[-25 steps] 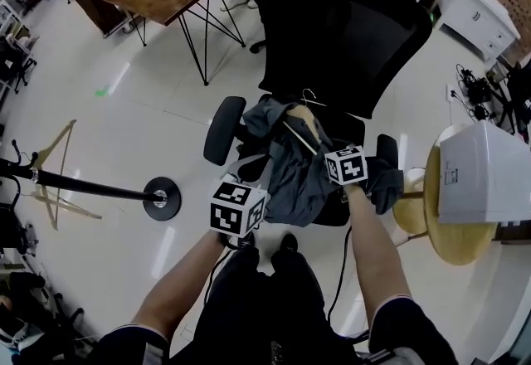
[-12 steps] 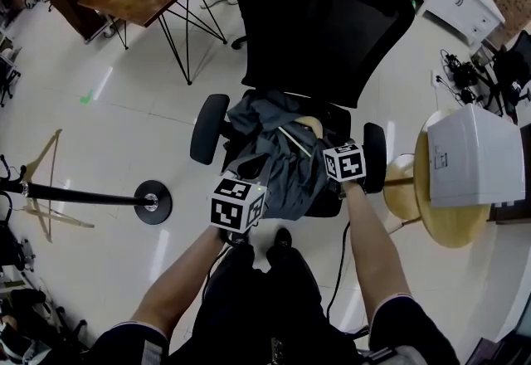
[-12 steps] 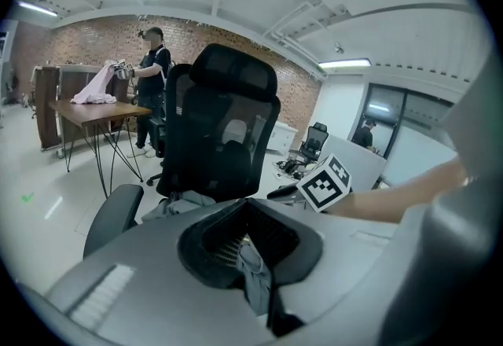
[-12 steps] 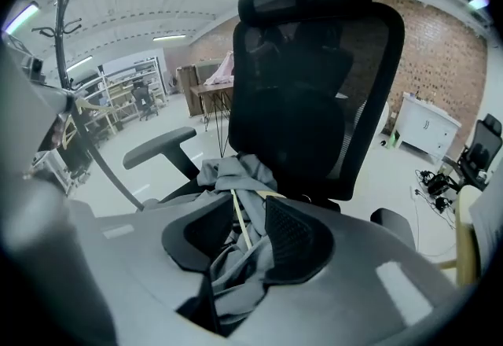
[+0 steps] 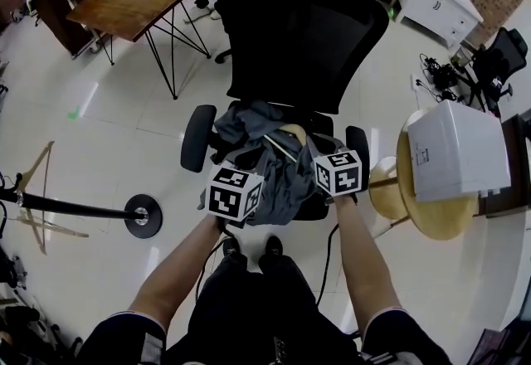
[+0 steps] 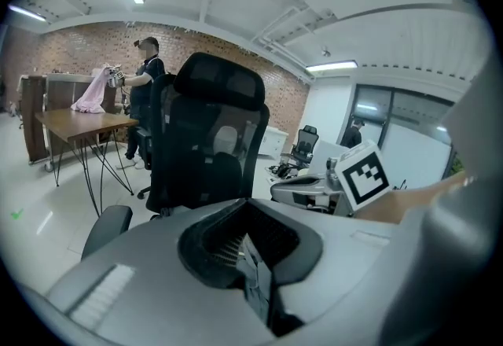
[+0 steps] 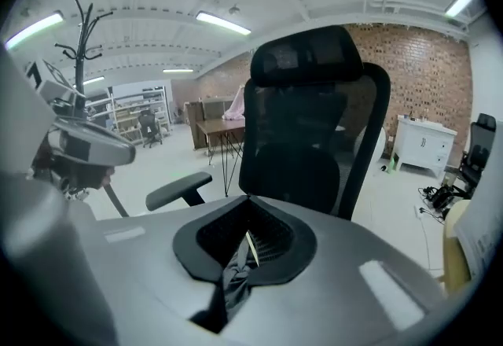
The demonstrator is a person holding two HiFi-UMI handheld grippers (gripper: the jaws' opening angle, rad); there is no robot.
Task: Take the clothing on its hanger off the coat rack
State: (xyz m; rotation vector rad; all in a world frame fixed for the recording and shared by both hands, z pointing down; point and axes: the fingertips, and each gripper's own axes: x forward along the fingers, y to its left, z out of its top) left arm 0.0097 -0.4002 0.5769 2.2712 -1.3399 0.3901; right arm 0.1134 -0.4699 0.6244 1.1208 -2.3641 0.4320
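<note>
- The clothing [image 5: 270,168], a crumpled grey garment, is lying bunched over the seat of the black office chair [image 5: 299,31]. It is sitting between the two armrests [image 5: 197,138] and spilling off the seat's front edge toward the person.
- Its wooden hanger [image 5: 282,148] is showing at the top of the heap. In the head view the straight bar is running diagonally from upper left to lower right, with the curved shoulder just beyond it, toward the backrest. The hook cannot be made out.
- The left gripper [image 6: 253,262] is pinching a dark fold of the clothing, jaws together on it.
- The right gripper [image 7: 240,254] has just been closing its jaws, and they are now gripping grey cloth with a thin pale strip beside it.
- The head view alone is showing the whole garment, but there the marker cubes are covering both sets of jaws. The gripper views are showing the grips, with only a scrap of cloth.
- The coat rack [image 5: 143,216] is showing its base and pole in the head view, with a spare hanger [image 5: 35,166] beside the pole. The right gripper view is showing its forked top upright, well apart from the chair.
- Only the left gripper view is showing a person [image 6: 145,69] standing at a wooden table [image 6: 78,123] with a pink cloth [image 6: 90,93] on it.
- A round stool [image 5: 436,222] carrying a white box [image 5: 452,152] is standing near the chair's right side, and the tall backrest is rising directly ahead of both grippers.
</note>
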